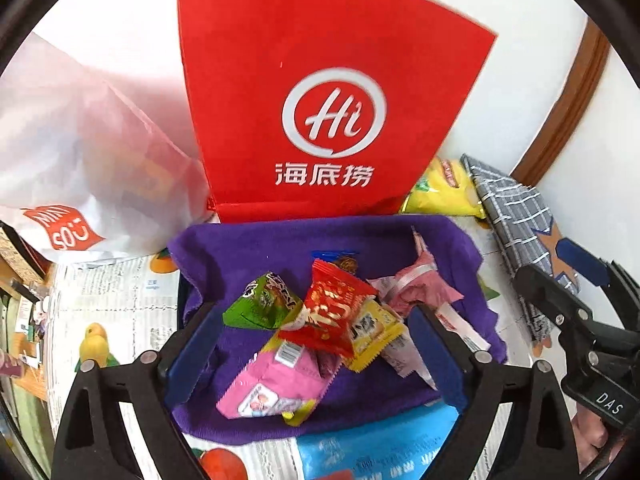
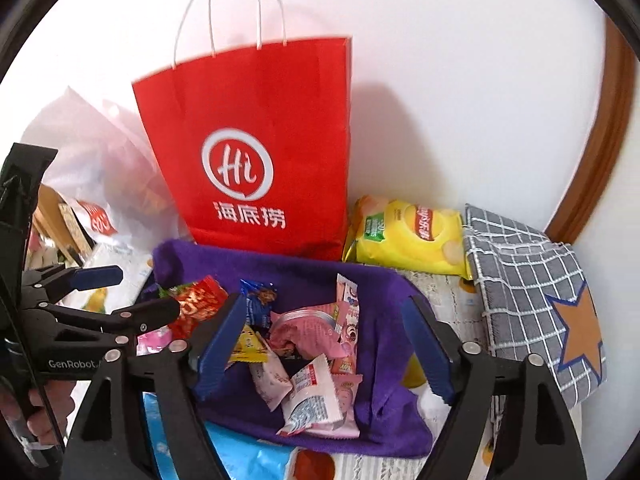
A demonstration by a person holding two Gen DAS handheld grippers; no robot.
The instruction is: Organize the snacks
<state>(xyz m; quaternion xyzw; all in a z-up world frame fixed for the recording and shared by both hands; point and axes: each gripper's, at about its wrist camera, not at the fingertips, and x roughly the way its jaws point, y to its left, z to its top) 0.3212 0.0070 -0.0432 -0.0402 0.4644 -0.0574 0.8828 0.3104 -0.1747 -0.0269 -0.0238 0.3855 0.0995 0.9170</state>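
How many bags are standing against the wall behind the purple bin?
2: the red paper bag directly behind the purple bin, and a white plastic bag to its left. More could be hidden behind them.

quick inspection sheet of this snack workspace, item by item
surface: table under a printed fruit-pattern cover
job's things: purple cloth bin holding a pile of small snack packets; yellow chip bag beside it, outside
clutter: red paper bag standing behind the bin; white plastic bag; grey checked cloth with star; blue packet at the near edge
grippers: left gripper open above the packets, fingers empty; right gripper open above the bin, fingers empty
cables: nothing seen
surroundings: white wall, brown curved trim
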